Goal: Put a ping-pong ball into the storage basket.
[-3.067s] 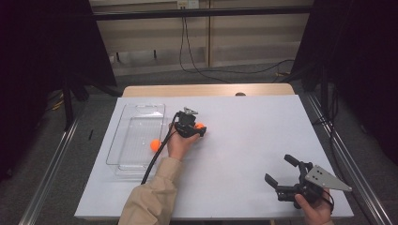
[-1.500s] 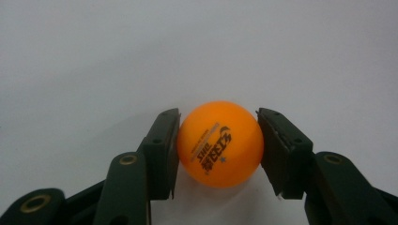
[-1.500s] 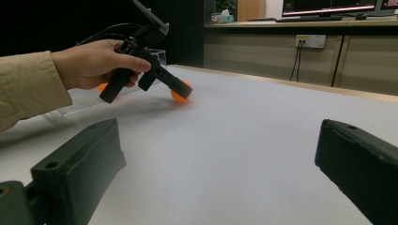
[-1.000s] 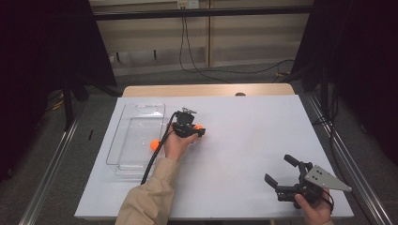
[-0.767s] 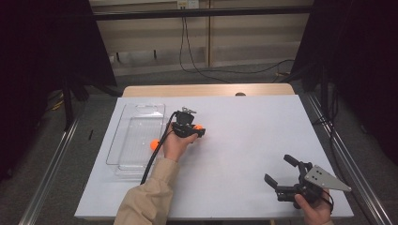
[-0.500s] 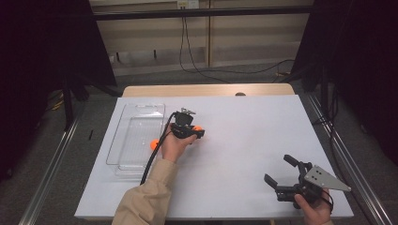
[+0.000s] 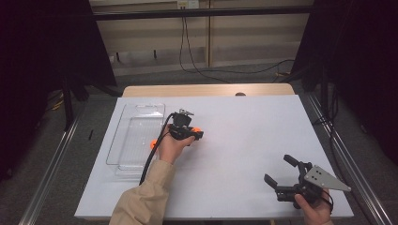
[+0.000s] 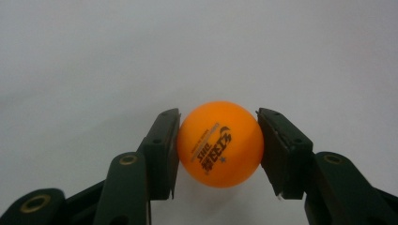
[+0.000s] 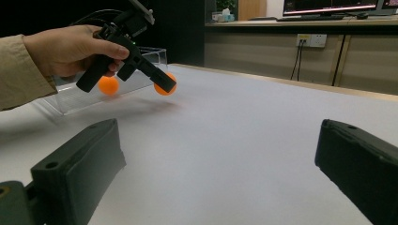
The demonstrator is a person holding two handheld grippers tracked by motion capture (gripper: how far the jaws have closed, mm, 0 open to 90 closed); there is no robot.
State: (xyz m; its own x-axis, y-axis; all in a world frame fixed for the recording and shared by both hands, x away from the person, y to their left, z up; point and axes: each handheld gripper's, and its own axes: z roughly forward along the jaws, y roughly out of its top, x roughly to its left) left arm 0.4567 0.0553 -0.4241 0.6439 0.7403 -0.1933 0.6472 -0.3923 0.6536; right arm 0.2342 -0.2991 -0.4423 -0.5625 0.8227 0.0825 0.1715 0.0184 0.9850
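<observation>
An orange ping-pong ball (image 8: 220, 143) with dark printing sits between the two black pads of my left gripper (image 7: 195, 132), which is shut on it. In the right gripper view the held ball (image 9: 165, 86) hangs just above the white table, to the right of the clear plastic tray (image 7: 136, 112). A second orange ball (image 7: 153, 144) lies inside that tray, beside the person's left hand. My right gripper (image 7: 278, 168) rests near the table's front right corner. Its jaws stand wide open with nothing between them.
The white table top (image 7: 244, 126) stretches between the two grippers. A wooden strip (image 7: 206, 90) runs along its far edge. Metal rails (image 7: 51, 164) flank the table on the floor. A cable trails from the left gripper along the sleeve.
</observation>
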